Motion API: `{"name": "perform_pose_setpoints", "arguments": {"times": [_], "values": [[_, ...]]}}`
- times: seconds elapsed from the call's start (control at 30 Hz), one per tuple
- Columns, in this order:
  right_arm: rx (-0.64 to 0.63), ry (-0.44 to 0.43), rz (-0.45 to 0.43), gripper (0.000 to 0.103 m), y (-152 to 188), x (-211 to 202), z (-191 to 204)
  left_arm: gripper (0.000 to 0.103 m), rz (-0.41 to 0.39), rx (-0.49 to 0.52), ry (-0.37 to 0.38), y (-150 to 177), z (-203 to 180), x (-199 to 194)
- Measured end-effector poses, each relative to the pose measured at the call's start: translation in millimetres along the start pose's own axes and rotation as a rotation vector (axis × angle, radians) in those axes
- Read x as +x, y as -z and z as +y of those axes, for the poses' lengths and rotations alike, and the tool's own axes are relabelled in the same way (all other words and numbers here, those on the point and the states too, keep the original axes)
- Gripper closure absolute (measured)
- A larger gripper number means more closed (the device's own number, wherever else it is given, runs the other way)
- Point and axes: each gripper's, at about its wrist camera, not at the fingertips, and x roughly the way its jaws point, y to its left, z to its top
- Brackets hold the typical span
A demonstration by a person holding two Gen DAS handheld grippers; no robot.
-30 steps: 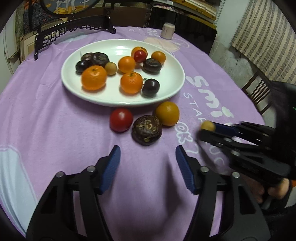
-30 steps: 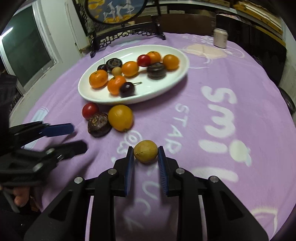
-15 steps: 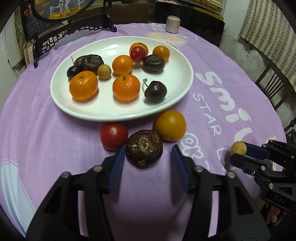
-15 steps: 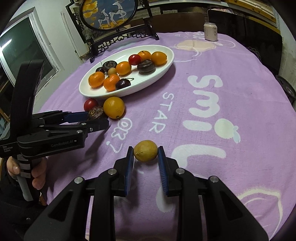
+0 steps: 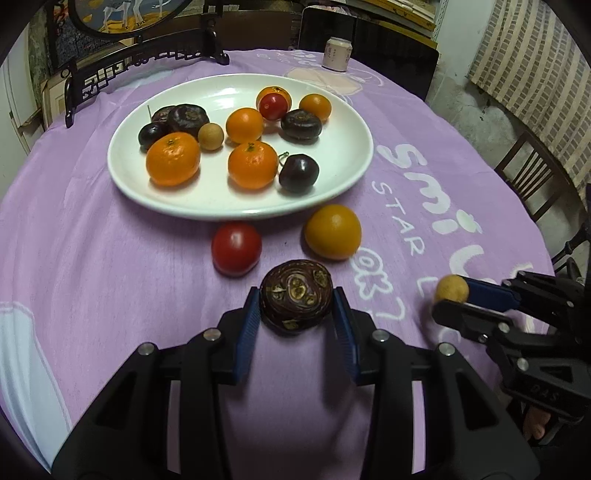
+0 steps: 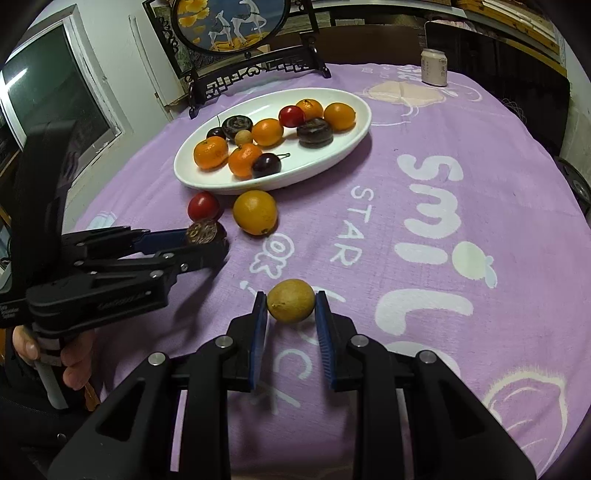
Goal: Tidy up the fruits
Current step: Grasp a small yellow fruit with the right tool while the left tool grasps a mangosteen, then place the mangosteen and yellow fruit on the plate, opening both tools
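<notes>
A white plate (image 5: 343,177) (image 6: 354,125) on the purple cloth holds several oranges, dark fruits, a red tomato and a small tan fruit. In front of it lie a red tomato (image 5: 236,248) (image 6: 202,206) and an orange (image 5: 332,231) (image 6: 255,212). My left gripper (image 5: 296,297) (image 6: 205,242) is shut on a dark brown wrinkled fruit (image 5: 295,297) (image 6: 202,232). My right gripper (image 6: 290,301) (image 5: 448,295) is shut on a small yellow-tan fruit (image 6: 290,301) (image 5: 451,288) above the cloth, to the right of the left gripper.
A dark carved stand with a round picture (image 6: 229,26) stands behind the plate. A pale can (image 5: 337,54) (image 6: 434,67) sits at the far edge of the table. A wooden chair (image 5: 532,181) stands beyond the table's right edge.
My left gripper moved forward and closed on the dark brown fruit. My right gripper drew back from the plate, still holding the yellow-tan fruit.
</notes>
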Motion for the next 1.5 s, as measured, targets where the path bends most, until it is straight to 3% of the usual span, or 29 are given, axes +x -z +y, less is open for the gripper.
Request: {"name": "perform_pose_setpoints", "arguments": {"times": [0.3, 0.47, 0.67, 0.87, 0.97, 1.2, 1.27, 1.33, 1.5], "values": [[-0.045, 0.0, -0.009, 0.076, -16.8, -1.4, 21.7, 0.063, -0.044, -0.03, 0.032, 4.6, 19.9, -25.8], [-0.088, 0.014, -0.046, 0.076, -44.1, -6.0, 30.6, 0.063, -0.117, -0.047, 0.027, -9.9, 35.5, -53.3], [-0.089, 0.005, -0.073, 0.076, -104.7, 7.6, 26.7, 0.063, -0.192, -0.046, -0.039, -65.1, 53.1, -63.2], [-0.075, 0.05, -0.047, 0.076, -157.1, 50.5, 17.7, 0.063, -0.174, -0.073, -0.059, -143.3, 62.8, -27.8], [-0.067, 0.054, -0.034, 0.076, -159.4, 65.7, 13.1, 0.063, -0.147, -0.088, -0.057, -162.7, 64.3, -3.5], [-0.043, 0.063, -0.019, 0.076, -163.0, 82.7, 1.8, 0.063, -0.105, -0.103, -0.053, -167.4, 72.5, 25.6], [-0.043, 0.067, -0.02, 0.074, -163.6, 86.0, 1.4, 0.062, -0.103, -0.108, -0.05, -168.3, 74.1, 26.9], [-0.044, 0.081, -0.035, 0.061, -163.8, 86.5, 1.2, 0.057, -0.112, -0.119, -0.041, -167.2, 77.8, 25.2], [-0.018, 0.076, -0.053, 0.061, -158.7, 76.0, -1.9, 0.056, -0.143, -0.136, -0.024, -158.5, 79.2, 8.1]]}}
